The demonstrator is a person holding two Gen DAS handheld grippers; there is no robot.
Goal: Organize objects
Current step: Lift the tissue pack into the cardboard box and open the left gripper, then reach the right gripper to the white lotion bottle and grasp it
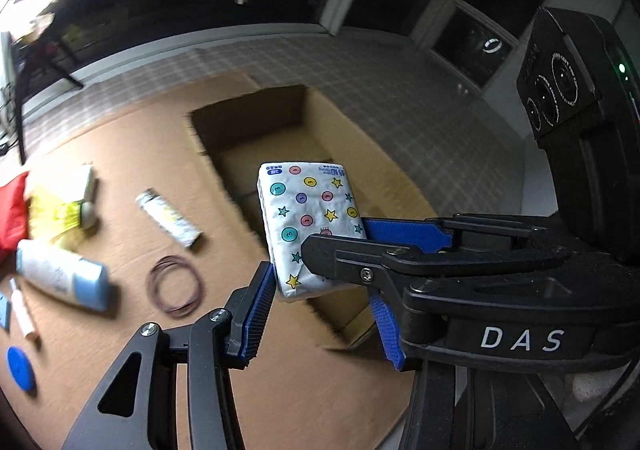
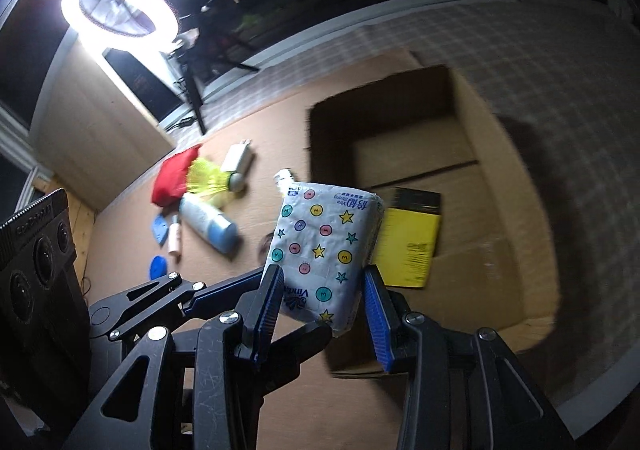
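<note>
Far-left pile: a red pouch (image 2: 172, 178), a yellow shuttlecock (image 2: 212, 180) and a white adapter (image 2: 238, 156) lie bunched near the far left edge of the brown board (image 2: 280, 122). They are not yet sorted.
Near-left items: a white bottle with a blue cap (image 2: 208, 220) lies on its side. A blue disc (image 2: 160, 268) sits toward the near left edge.
Loose middle: a small white tube (image 1: 168, 216) and a ring of rubber bands (image 1: 176, 286) lie flat between the pile and the box.
Left tool (image 1: 320, 286): its blue pads straddle the lower end of the pack. One pad is right at the pack's edge and the other is hidden behind the right tool, so I cannot tell whether it grips.
Tissue pack (image 2: 324, 238): it is held in the air, tilted, just over the box's near left rim. This probably lines it up for dropping in.
Right tool (image 2: 322, 274): its pads pinch the pack's two narrow sides and seem to carry it.
Cardboard box (image 2: 380, 110): it stands open-topped at the right of the board as the collecting place.
Yellow-and-black carton (image 2: 408, 238): it already lies flat on the box floor, with room beside it for the pack.
</note>
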